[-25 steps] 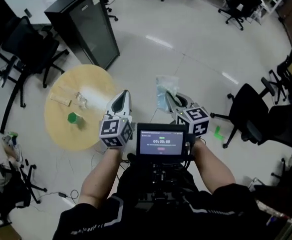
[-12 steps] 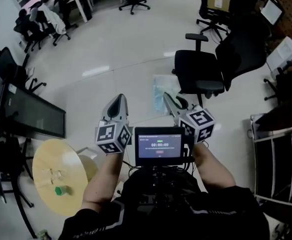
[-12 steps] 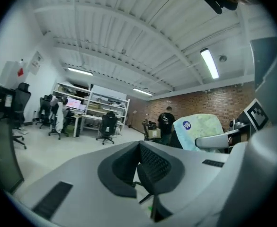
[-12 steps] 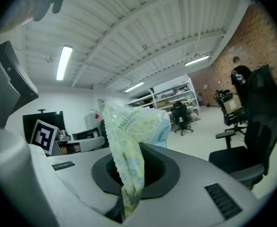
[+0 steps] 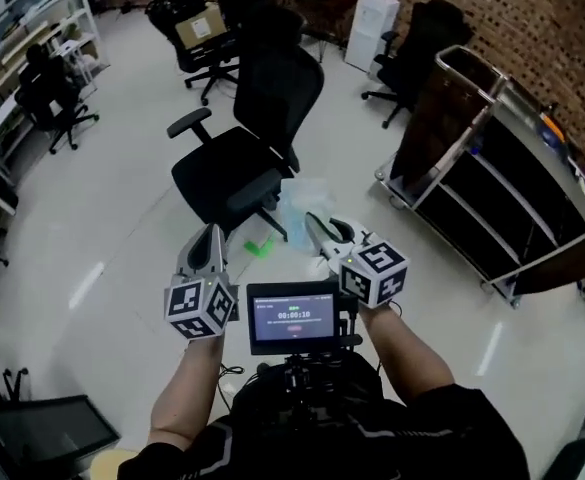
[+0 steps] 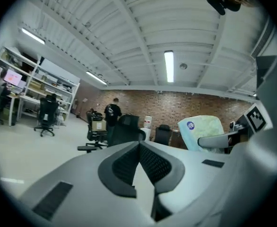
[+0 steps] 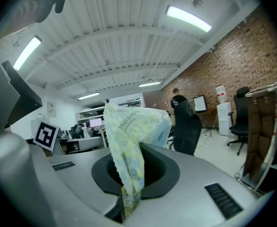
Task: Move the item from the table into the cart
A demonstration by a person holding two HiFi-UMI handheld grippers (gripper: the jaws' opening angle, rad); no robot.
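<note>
One pale tissue pack (image 5: 298, 198) is up in the air, clamped in our right tongs (image 5: 313, 227) and standing up from them. Our left tongs (image 5: 210, 238) are closed together, nothing between. Cart (image 5: 442, 108) off to our right; black office chair (image 5: 242, 163) just ahead.

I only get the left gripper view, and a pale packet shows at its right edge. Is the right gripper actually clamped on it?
Observer: Yes. The right gripper view shows the right gripper shut on the packet, pinching its crimped end.
Operator: Where is the cart?
Observer: In the head view, the cart stands ahead to the right, by the brick wall.
Operator: And that chair?
Observer: The black office chair stands to the cart's left, apart from it.
</note>
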